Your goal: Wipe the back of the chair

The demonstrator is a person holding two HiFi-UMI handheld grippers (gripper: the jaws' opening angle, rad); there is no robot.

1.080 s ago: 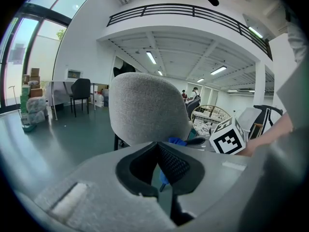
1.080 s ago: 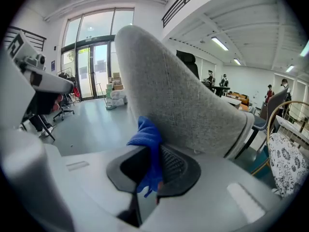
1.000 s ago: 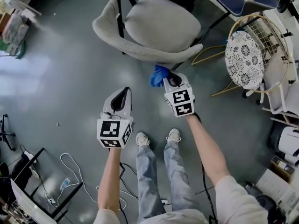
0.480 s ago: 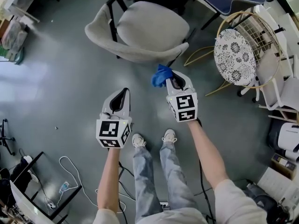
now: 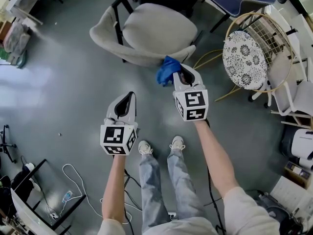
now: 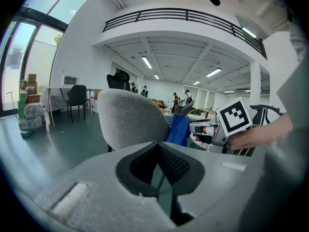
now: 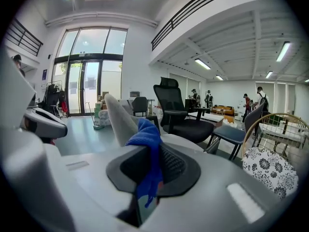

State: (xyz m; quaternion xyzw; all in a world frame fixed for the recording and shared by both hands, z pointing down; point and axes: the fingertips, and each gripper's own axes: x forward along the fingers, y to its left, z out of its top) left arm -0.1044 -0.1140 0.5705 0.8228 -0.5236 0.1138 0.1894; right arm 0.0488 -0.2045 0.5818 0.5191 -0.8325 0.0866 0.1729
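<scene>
Chair [image 5: 155, 31] grey, fabric-covered, curved back.

Bright even daylight from tall windows [image 7: 91, 76] and ceiling strip lights [image 7: 203, 63]; heavy fisheye curvature, perhaps softness at edges.

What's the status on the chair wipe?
Right gripper shut on cloth. Left gripper shut, empty, short of the chair. Cloth at chair back edge, contact unclear. Nothing in the way.
</scene>
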